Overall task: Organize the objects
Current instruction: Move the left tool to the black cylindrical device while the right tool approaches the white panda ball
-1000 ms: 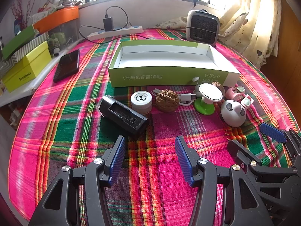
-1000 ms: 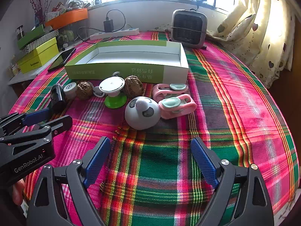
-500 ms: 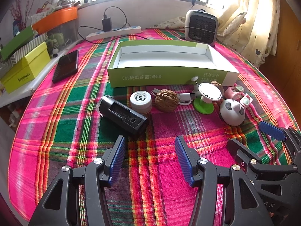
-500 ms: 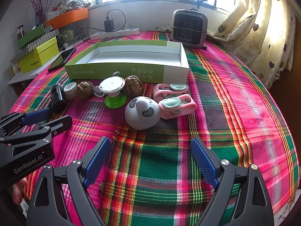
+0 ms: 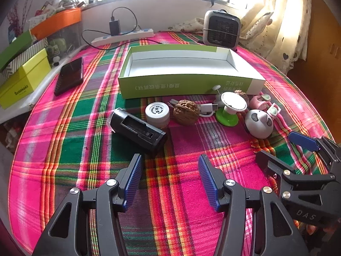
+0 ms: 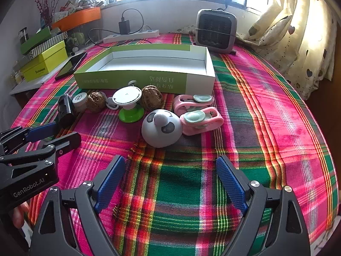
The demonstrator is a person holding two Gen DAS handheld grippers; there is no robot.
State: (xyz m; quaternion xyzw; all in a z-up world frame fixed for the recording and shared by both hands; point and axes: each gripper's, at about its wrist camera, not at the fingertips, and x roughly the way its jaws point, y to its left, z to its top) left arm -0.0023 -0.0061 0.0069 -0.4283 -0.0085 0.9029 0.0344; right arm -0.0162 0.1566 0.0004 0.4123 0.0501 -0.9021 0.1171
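Observation:
An empty green and white box [image 5: 183, 85] [image 6: 136, 81] lies on the plaid cloth. In front of it sits a row of small things: a black cylinder [image 5: 138, 129] [image 6: 65, 108], a white round jar [image 5: 157, 114], a walnut [image 5: 185, 115], a white disc on a green base [image 5: 229, 111] [image 6: 129, 104], a panda-face dome [image 5: 259, 123] [image 6: 162, 128], and two pink clips [image 6: 199, 113]. My left gripper [image 5: 169, 180] stands open, just short of the black cylinder. My right gripper [image 6: 169, 183] is open too, just short of the panda dome. Neither holds anything.
A small grey heater [image 5: 221, 29] and a white power strip [image 5: 123, 37] with a charger stand behind the box. A dark phone [image 5: 69, 75] and yellow-green boxes [image 5: 23, 81] lie at the left. Curtains [image 6: 298, 32] hang at the right. A hand [image 6: 19, 215] shows at the left.
The left wrist view has drawn back slightly, so the objects sit a touch farther away. The right gripper has not moved. Both grippers stay open.

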